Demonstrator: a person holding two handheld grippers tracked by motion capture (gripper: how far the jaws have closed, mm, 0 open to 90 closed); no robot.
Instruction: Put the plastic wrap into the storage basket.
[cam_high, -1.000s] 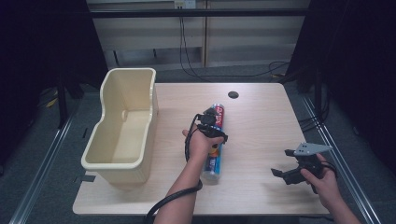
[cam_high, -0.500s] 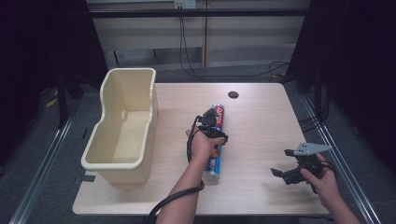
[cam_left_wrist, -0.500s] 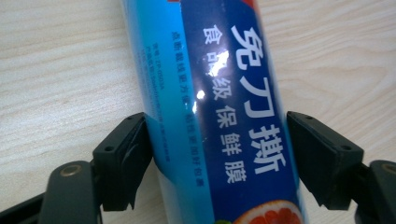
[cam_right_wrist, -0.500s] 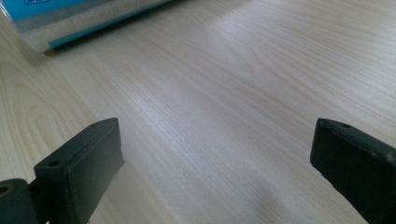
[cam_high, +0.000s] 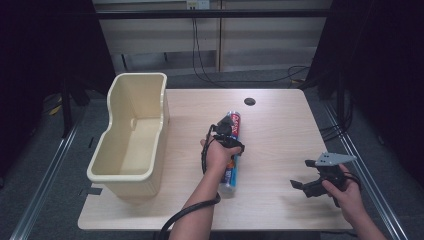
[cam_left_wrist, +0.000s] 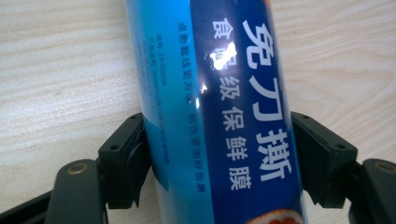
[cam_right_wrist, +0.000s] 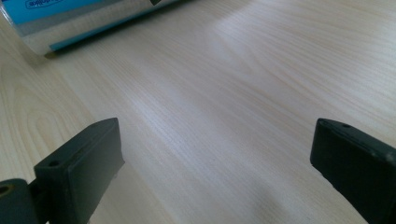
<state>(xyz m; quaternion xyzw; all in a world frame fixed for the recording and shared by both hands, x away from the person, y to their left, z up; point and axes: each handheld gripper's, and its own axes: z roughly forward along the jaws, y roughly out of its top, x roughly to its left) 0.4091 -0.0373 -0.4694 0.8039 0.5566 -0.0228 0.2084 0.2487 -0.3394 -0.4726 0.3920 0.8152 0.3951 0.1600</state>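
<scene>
Pale wood surface (cam_high: 280, 130): cling-film roll (cam_high: 232, 150) lying mid-surface, just clamped by closing left tool (cam_left_wrist: 219, 158). Judged light, stiff, glossy, slip-prone; mid-length hold advisable. Right tool (cam_right_wrist: 215, 158) apart, idle.

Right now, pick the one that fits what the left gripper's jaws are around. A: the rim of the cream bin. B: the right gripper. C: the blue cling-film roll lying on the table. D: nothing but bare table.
C: in the left gripper view, the left gripper has a jaw pressed on each side of the blue cling-film roll, which lies on the table.
</scene>
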